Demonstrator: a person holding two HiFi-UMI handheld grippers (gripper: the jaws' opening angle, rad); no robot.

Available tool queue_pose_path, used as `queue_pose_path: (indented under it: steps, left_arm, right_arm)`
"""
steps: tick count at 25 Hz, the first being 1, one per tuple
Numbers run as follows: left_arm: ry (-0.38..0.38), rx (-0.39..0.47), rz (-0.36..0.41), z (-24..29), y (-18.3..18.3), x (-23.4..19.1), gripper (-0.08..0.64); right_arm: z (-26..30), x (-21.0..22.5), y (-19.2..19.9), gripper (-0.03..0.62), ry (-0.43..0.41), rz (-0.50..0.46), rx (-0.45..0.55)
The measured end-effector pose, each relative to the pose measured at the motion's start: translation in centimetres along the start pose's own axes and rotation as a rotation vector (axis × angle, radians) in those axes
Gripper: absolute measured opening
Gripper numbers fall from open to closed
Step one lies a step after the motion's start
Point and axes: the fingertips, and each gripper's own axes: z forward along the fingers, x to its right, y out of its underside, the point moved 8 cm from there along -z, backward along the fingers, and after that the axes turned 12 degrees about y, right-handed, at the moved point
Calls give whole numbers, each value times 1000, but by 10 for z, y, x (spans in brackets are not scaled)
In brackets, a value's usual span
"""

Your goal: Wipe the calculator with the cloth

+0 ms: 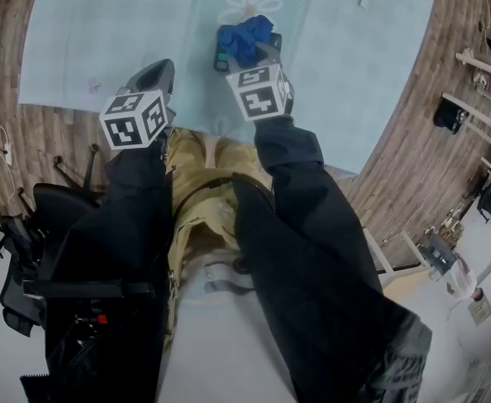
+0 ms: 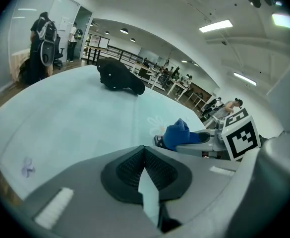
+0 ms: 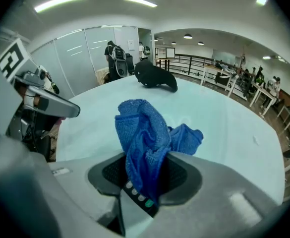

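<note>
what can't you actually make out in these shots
Head view: the blue cloth covers nearly all of the calculator, so its display and key labels are hidden.
Right gripper view: only a strip of keys shows under the cloth pinched in the right claw; the claw's body hides the rest.
Left gripper view: the black object far off is too small to identify.

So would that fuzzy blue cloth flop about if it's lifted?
Probably floppy: the blue terry cloth bunches in loose folds above the right gripper pinching it. Likely light, its folds standing up unaided; the nubby weave should resist slipping.
</note>
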Motion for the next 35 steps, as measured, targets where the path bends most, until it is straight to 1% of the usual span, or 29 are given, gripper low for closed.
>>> queue_pose_path:
  steps: [5,8,10,12,14,16,21,24,28,32,34,35]
  left_arm:
    - [4,7,1,-2,0,2,2]
    - [0,14,2,-5,-2,2,2]
    - [-3,21,5,-7,-5,4,2]
    - [-4,30,13,-9,-11,7,2]
    - [-3,44,25,-12,-18,13,2]
    - [3,63,40,-14,-28,20,2]
    - [47,125,92,-18,-64,46,2]
    - [86,162,143,-14,-91,68,2]
    - [138,209,203,-13,-120,97,2]
    - [183,263,259,-24,-146,124,2]
    - [195,292,289,-30,-157,137,2]
    - [197,304,304,-34,-161,143,2]
  right_arm:
    - [-6,-24,11,152,-68,-33,-3]
    - [-10,-37,14,152,-107,-30,-6]
    - [-14,-42,15,150,-144,-1,-4]
    - [-21,-42,16,150,-176,49,1]
    - [-32,-37,16,150,-194,98,15]
    - [-46,-27,10,150,-198,151,50]
    - [-91,3,-23,150,-156,291,169]
    - [-116,26,-50,150,-120,344,260]
    - [-149,51,-80,150,-79,363,372]
    - [-185,67,-102,150,-39,367,466]
    - [-204,75,-108,150,3,371,517]
    - [-215,79,-108,150,36,381,546]
